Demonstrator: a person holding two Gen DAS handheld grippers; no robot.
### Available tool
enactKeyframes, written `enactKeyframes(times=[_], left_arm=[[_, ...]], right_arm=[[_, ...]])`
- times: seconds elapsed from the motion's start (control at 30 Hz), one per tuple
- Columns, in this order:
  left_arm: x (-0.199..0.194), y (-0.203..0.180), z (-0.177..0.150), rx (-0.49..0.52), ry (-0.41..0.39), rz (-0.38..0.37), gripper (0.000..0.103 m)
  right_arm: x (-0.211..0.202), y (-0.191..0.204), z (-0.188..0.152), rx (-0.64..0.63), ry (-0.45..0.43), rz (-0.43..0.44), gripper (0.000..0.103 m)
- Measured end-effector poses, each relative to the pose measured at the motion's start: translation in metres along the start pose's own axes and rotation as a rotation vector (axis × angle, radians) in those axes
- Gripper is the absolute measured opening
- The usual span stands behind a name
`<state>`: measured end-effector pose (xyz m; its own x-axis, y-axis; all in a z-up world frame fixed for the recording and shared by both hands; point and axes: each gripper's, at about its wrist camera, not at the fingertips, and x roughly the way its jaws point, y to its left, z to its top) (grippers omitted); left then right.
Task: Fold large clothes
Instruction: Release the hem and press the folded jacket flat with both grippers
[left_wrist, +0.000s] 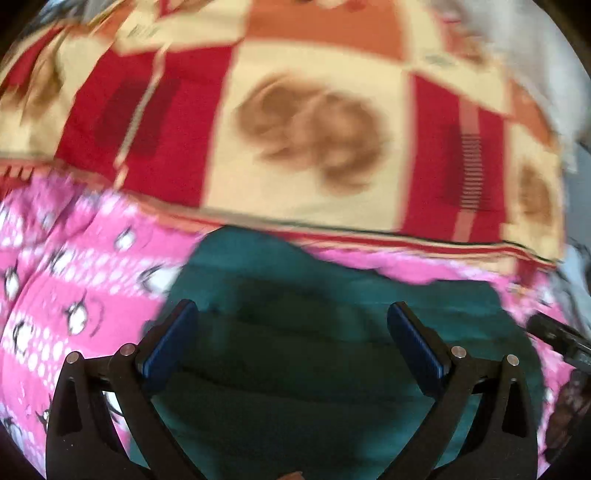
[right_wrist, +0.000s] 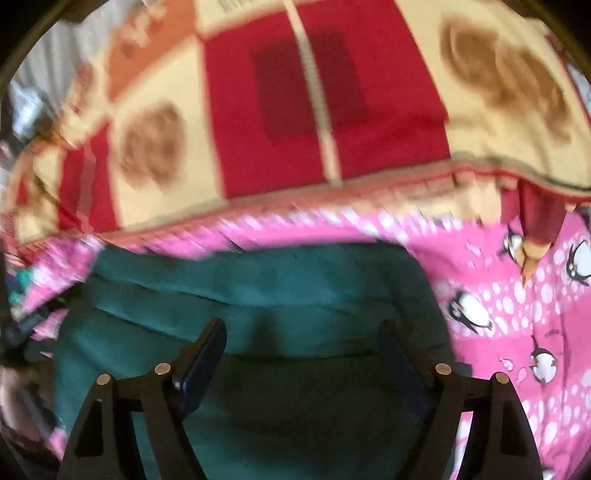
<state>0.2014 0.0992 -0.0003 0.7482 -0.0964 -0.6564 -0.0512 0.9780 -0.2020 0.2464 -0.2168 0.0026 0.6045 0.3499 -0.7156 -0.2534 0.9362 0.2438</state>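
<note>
Left gripper (left_wrist: 291, 314): jaws wide, holding nothing
Right gripper (right_wrist: 301, 330): jaws wide, holding nothing
Garment (left_wrist: 332, 295): teal, creased, beneath both
Sheet (right_wrist: 517, 314): pink, penguins
Blanket (left_wrist: 314, 122): red-cream, behind

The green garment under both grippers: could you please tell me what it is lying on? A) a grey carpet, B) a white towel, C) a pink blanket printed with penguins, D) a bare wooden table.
C: the green garment rests on a pink blanket with penguins, which shows around it in both wrist views, while the left gripper and right gripper are open above it.
</note>
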Motion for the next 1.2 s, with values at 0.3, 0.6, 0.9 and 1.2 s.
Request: enactKeyframes(times=[0.3, 0.6, 0.9, 1.2], left_arm=[[0.023, -0.046, -0.047, 0.112, 0.110, 0.068, 0.103], [0.032, -0.048, -0.059, 0.166, 0.097, 0.095, 0.103], [0.030, -0.048, -0.061, 0.168, 0.074, 0.090, 0.103], [0.013, -0.046, -0.056, 0.137, 0.078, 0.060, 0.103]], right_arm=[[0.020, 0.070, -0.056, -0.139, 0.057, -0.116, 0.084], [0.044, 0.051, -0.066, -0.162, 0.044, -0.088, 0.096], [0.040, 0.056, -0.070, -0.178, 0.014, -0.095, 0.096], [-0.003, 0.051, -0.064, -0.143, -0.074, -0.060, 0.087]])
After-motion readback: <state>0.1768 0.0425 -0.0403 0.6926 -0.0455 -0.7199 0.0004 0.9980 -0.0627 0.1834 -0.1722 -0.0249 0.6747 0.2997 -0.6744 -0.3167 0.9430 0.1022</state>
